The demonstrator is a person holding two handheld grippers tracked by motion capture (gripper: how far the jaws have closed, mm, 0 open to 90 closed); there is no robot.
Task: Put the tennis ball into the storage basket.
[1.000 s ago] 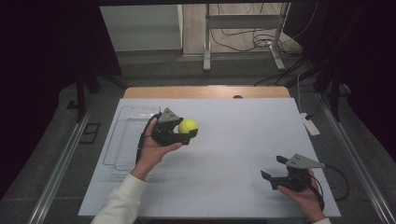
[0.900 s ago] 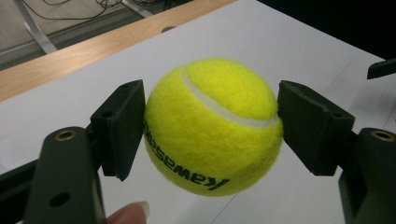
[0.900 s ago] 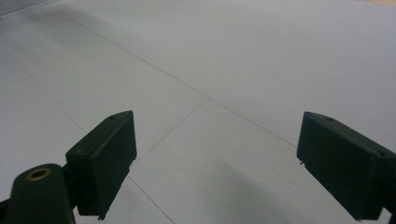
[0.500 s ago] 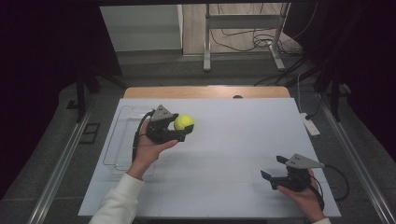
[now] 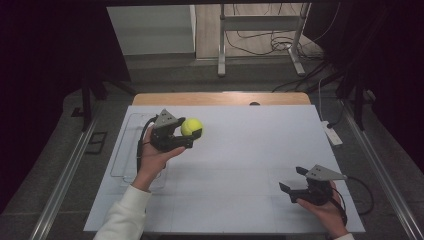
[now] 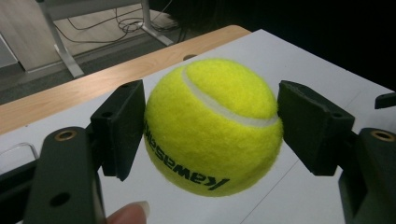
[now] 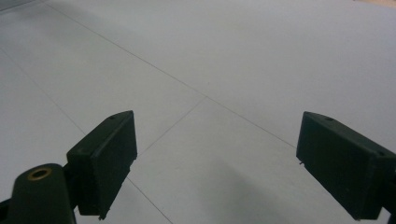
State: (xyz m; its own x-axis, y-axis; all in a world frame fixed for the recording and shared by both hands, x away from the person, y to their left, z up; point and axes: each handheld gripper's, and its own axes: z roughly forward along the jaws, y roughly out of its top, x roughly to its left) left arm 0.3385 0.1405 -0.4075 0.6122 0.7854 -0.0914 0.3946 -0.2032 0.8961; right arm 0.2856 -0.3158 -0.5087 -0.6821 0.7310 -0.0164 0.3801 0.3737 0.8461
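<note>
Your left hand-held gripper (image 5: 192, 134) pinches the tennis ball (image 5: 191, 126) above the table (image 5: 240, 160); its round felt could slip free. Right hand-held gripper (image 5: 292, 180) gapes empty.

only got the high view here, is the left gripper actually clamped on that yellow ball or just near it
Observer: Clamped. In the left gripper view both pads touch the tennis ball, one on each side.
Operator: any print on it
Observer: Yes, dark lettering reading Kawasaki runs upside down along its lower part.
Operator: and the right gripper, anything in it
Observer: No. The right gripper is open, and the right gripper view has bare white table with thin lines between its jaws.
</note>
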